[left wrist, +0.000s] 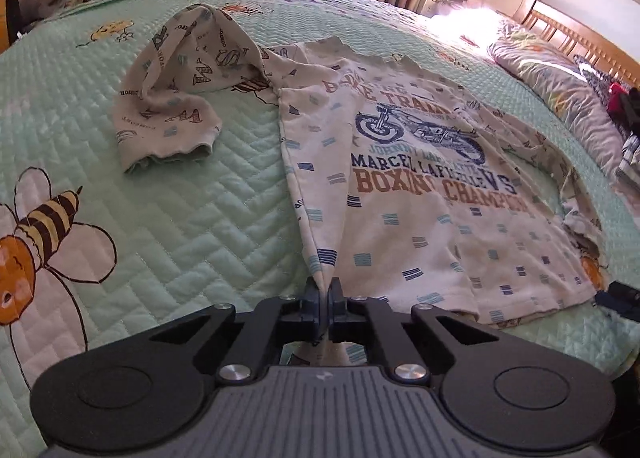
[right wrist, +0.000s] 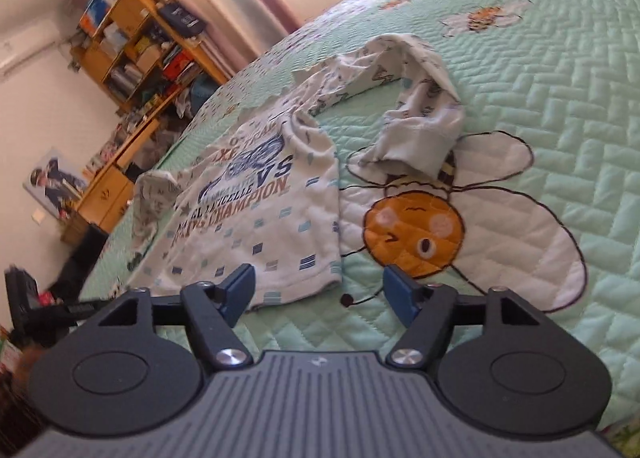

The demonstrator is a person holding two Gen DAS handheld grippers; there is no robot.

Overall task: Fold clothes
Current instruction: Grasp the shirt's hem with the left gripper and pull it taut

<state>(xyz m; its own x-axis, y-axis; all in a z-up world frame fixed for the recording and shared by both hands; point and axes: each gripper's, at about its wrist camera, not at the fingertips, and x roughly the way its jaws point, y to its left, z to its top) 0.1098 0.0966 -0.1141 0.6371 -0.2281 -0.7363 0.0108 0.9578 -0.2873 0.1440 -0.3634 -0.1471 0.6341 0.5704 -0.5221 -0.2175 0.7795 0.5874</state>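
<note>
White printed shirt (left wrist: 400, 194) flat on bed, sleeves crumpled

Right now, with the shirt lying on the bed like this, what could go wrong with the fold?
1. The left gripper is shut on only a thin pinch of the shirt hem, so the fabric may slip out when lifted.
2. The right gripper is open at the other hem corner and holds nothing; lifting now could skew the shirt.
3. The sleeve lies crumpled and might get folded in unevenly.
</note>
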